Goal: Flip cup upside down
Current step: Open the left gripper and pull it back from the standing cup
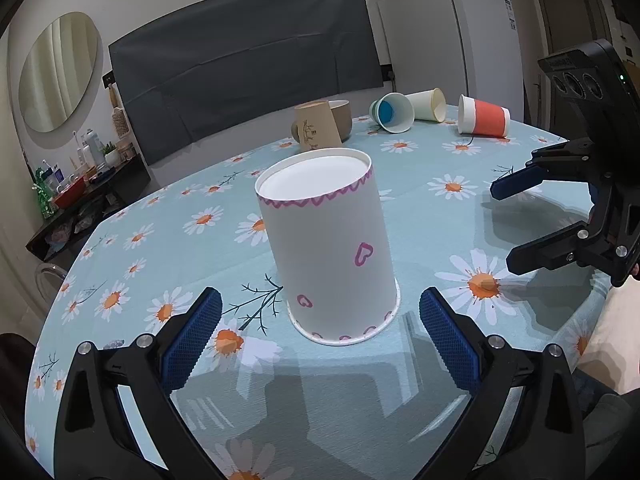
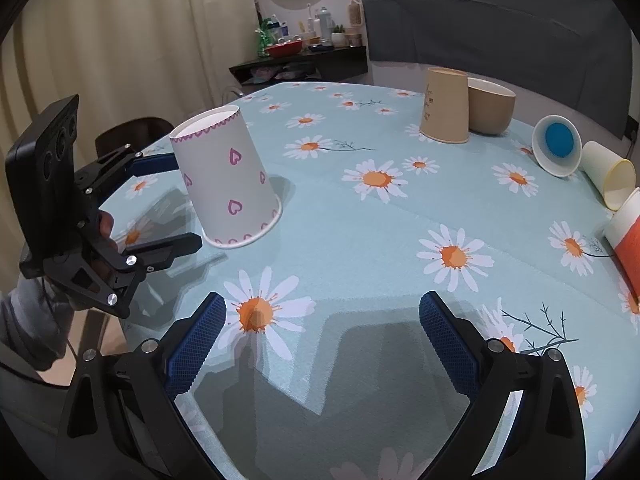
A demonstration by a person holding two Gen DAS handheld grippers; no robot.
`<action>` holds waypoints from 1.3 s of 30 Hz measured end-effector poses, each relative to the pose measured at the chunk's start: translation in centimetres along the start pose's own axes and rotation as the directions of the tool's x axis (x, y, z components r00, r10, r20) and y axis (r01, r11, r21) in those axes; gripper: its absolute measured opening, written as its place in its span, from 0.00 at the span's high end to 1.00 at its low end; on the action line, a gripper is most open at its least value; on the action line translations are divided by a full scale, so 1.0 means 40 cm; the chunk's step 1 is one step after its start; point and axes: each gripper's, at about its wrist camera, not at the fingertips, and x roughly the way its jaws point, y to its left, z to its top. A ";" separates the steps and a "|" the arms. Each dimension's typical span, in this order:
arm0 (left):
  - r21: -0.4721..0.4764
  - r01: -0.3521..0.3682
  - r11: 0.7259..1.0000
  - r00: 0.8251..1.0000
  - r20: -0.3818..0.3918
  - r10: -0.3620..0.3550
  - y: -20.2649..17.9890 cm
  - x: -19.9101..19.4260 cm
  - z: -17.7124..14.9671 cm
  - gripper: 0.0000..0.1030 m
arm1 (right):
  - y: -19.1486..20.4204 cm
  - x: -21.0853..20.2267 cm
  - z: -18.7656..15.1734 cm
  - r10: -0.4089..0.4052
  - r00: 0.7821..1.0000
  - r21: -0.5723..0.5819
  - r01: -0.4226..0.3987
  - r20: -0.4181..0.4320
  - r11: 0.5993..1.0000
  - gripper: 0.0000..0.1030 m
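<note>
A white paper cup with pink hearts (image 1: 332, 248) stands upside down, rim on the daisy tablecloth, base up; it also shows in the right wrist view (image 2: 228, 180). My left gripper (image 1: 320, 320) is open, its blue pads either side of the cup's rim and a little short of it, not touching. It shows from the side in the right wrist view (image 2: 184, 204). My right gripper (image 2: 322, 328) is open and empty over bare cloth, right of the cup; it also shows in the left wrist view (image 1: 504, 224).
At the table's far side, a tan paper cup (image 2: 446, 106) stands upside down against a brown bowl (image 2: 490, 106). A blue-bottomed cup (image 2: 558, 146), a pale yellow cup (image 2: 610, 172) and an orange-banded cup (image 2: 628, 248) lie on their sides. A dark chair back (image 1: 248, 60) stands behind the table.
</note>
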 end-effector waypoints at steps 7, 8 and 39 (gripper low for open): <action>-0.007 0.014 1.000 1.000 -0.004 -0.014 0.004 0.001 0.000 0.06 | 0.002 0.003 0.002 0.003 1.000 -0.001 -0.003 -0.006 1.000 0.09; -0.007 0.017 1.000 1.000 -0.004 -0.017 0.003 0.001 -0.001 0.06 | 0.001 0.003 0.002 0.004 1.000 -0.001 -0.004 -0.007 1.000 0.09; -0.015 0.080 0.997 0.997 0.002 -0.080 0.007 -0.001 -0.007 0.06 | -0.005 0.012 0.002 0.026 1.000 -0.004 -0.026 -0.017 1.000 0.09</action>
